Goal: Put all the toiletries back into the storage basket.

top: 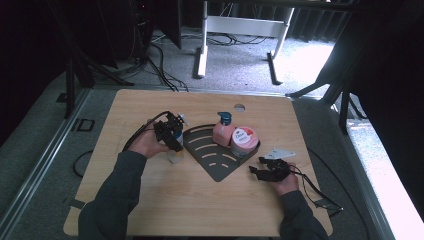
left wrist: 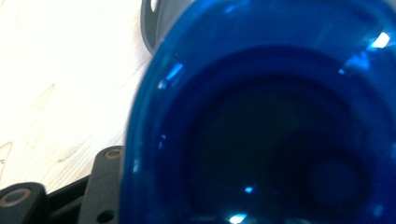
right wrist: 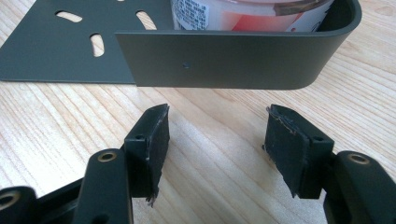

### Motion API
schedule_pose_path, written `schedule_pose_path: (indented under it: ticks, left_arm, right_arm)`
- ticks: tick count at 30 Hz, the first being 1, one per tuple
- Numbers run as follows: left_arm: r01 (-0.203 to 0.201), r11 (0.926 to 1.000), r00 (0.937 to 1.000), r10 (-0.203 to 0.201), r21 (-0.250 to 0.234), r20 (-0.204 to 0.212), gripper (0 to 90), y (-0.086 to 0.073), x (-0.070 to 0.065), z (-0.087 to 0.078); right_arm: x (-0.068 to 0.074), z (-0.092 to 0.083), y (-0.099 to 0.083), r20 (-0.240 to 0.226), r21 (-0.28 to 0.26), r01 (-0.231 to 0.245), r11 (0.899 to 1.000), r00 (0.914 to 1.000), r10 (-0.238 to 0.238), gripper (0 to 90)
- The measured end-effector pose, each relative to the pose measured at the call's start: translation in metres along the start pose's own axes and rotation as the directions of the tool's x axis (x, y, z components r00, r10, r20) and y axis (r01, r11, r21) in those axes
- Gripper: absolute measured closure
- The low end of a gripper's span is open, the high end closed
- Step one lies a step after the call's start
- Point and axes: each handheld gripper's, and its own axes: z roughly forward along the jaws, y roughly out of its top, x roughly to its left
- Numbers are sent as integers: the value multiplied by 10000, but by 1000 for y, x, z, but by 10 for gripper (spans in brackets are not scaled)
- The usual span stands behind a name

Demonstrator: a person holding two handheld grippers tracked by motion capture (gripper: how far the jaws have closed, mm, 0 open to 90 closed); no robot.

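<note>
Item: bottle [top: 176,150], one, pale body with blue upper part, standing upright on the worktop [top: 150,210], long axis vertical, top pointing up; left of centre in the high view, just beside the left edge of the dark tray [top: 215,167]

Left claw [top: 172,135]: at the bottle's upper part, coming in from the left of the frame; in the left gripper view a blue rounded surface [left wrist: 261,116], blurred, right up against the camera, covering centre and right of the frame; jaws part open, contact of the pads with the bottle cannot be told

Right claw [top: 257,170]: released, nothing between the pads; lower right of centre in the high view, resting low on the worktop, well apart from the bottle; in the right gripper view [right wrist: 217,140] two black pads [right wrist: 156,135] spread, facing the tray's curved wall [right wrist: 224,60], near it but apart

Count:
- bottle at left claw: 1
- pink pump bottle [top: 223,130] on tray, upright, blue pump head: 1
- round jar [top: 244,141] with pink and white lid, on tray, just beside the pump bottle: 1
- slotted fan-shaped tray: 1
- claws: 2
- worktop, light wood: 1
</note>
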Motion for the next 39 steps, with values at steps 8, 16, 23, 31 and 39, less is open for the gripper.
schedule_pose_path:
  ticks: [8, 16, 23, 31, 39]
  left_arm:
    - [-96, 9998, 9993, 89, 175, 370, 535, 0, 0, 1]
    - [-112, 9998, 9993, 105, 186, 357, 546, 1, -1, 1]
    - [-17, 9998, 9995, 10, 212, 318, 551, 1, -1, 0]
    - [69, 9997, 9998, -73, 222, 166, 552, 0, -3, -2]
    - [334, 9994, 9989, -332, -49, 340, 552, 0, 0, -12]
  right_arm:
    - [0, 0, 0, -1, 2, 3, 10000, 10000, -3, 397]
    - [0, 0, 0, -1, 1, 2, 10000, 10000, -2, 397]
    - [0, 0, 0, -1, 3, -3, 10000, 10000, 3, 397]
    - [0, 0, 0, -2, 0, 1, 10000, 10000, -1, 397]
    - [0, 0, 0, 1, 4, -5, 10000, 10000, 5, 398]
